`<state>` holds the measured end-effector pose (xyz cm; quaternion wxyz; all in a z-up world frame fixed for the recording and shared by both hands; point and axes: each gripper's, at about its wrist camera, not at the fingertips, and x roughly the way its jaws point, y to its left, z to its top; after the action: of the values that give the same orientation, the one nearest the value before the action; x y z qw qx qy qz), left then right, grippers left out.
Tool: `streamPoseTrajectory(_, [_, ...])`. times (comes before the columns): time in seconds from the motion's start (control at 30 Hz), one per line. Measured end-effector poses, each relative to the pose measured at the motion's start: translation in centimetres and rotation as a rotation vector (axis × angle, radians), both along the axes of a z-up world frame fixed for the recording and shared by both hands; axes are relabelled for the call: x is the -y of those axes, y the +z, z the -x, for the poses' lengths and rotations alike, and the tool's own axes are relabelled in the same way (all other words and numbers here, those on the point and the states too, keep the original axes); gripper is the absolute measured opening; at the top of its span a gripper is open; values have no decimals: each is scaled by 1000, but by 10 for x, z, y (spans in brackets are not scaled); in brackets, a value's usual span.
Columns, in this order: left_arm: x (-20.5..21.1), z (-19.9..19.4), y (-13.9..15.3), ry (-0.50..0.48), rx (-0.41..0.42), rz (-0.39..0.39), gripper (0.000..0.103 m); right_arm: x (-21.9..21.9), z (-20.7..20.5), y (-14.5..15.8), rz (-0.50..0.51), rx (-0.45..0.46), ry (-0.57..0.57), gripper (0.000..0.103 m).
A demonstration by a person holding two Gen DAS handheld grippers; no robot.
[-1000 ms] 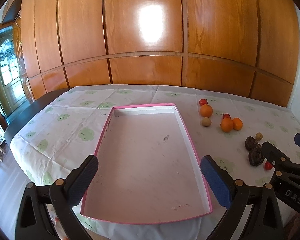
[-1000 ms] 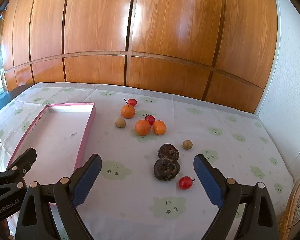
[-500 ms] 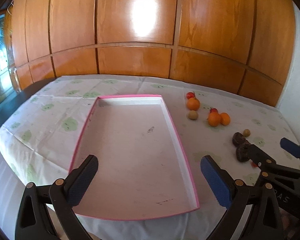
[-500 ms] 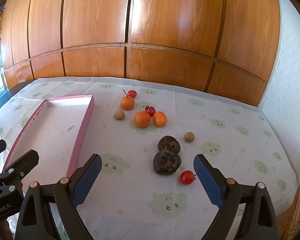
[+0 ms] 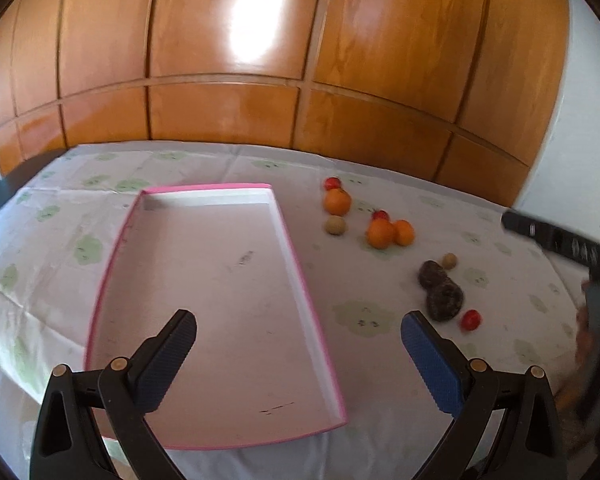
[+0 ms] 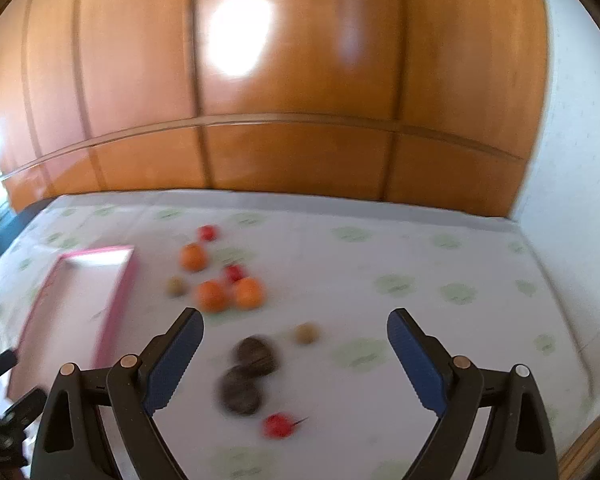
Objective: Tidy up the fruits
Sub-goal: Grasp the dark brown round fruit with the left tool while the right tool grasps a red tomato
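Tray (image 5: 204, 272), pink-rimmed, sits on tablecloth (image 5: 380, 320), nothing in it. Fruits all lie right of tray: three oranges (image 5: 380, 233), two dark fruits (image 5: 444, 300), small red ones (image 5: 471, 320). Left gripper (image 5: 298, 356) spread over tray; right gripper (image 6: 294, 354) spread above dark fruits, both gripping nothing.

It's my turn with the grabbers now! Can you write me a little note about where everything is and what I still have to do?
Left gripper: jaws open, empty, over the pink tray.
Right gripper: jaws open, empty, above the two dark fruits.
Tray: holds no fruit.
On the tablecloth to the tray's right: three oranges, three small red fruits, two tan ones, the two dark ones.
Done: nothing.
Left: move every fruit into the tray.
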<state>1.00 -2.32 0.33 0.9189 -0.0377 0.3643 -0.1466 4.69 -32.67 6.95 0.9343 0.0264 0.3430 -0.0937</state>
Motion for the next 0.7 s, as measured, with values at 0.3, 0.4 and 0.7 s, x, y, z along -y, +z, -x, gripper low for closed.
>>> streamPoseTrajectory(0.3, [38, -20, -11, -112, -70, -110, 97, 77, -20, -26, -215, -52, -170, 93])
streamPoseTrajectory(0.4, [49, -30, -15, -145, -120, -106, 91, 84, -17, -29, -261, -61, -167, 91])
streamPoseTrajectory(0.7, [112, -44, -22, -328, -214, -70, 64, 84, -20, -33, -315, -61, -138, 90])
